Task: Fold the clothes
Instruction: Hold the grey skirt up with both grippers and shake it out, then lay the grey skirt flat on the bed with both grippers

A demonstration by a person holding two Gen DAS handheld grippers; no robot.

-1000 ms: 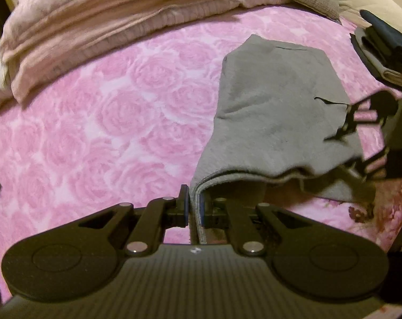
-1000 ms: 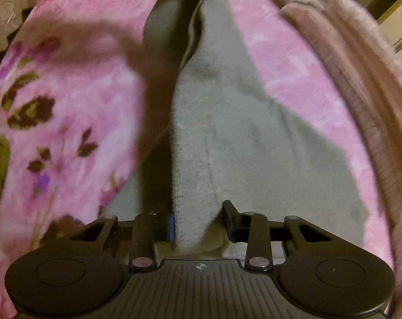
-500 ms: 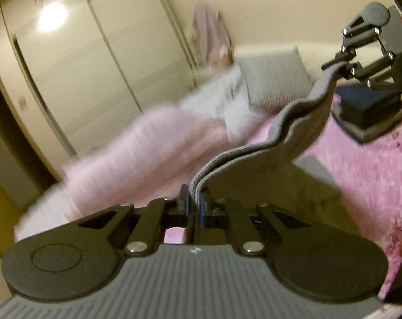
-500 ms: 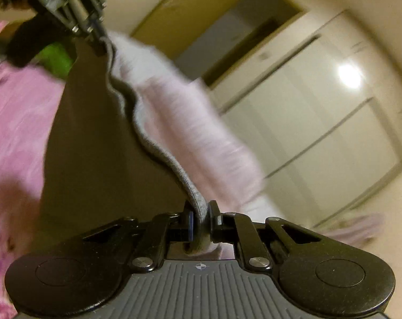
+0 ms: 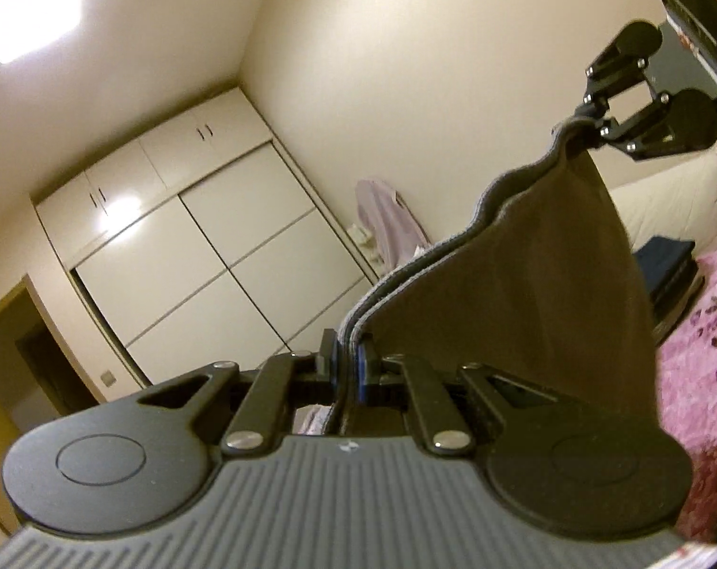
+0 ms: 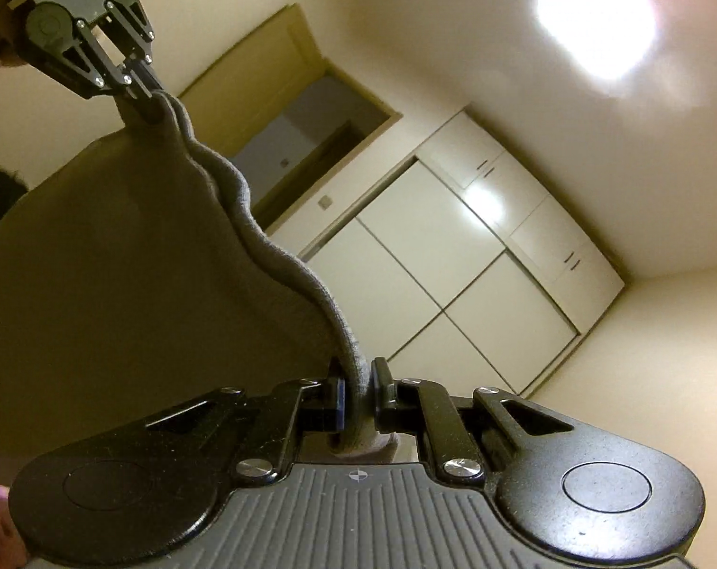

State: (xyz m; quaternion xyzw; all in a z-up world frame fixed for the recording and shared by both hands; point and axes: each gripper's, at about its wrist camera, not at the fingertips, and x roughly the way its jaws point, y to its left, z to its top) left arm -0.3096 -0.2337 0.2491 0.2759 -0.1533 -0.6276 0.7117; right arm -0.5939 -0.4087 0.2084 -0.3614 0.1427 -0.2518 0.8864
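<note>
Cloth (image 5: 538, 284) hangs with its top edge stretched between clamped left gripper (image 5: 346, 362) and right gripper (image 6: 357, 391).

No legible text, labels, nos. or brands anywhere — just blur.

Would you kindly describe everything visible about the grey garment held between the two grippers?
The grey garment looks like soft knit fabric, folded double so two layered edges run side by side. It hangs in the air, its wavy top edge stretched between the left gripper and the right gripper, each shut on one end. The rest drapes below in shadow. Nothing else visibly touches it.
</note>
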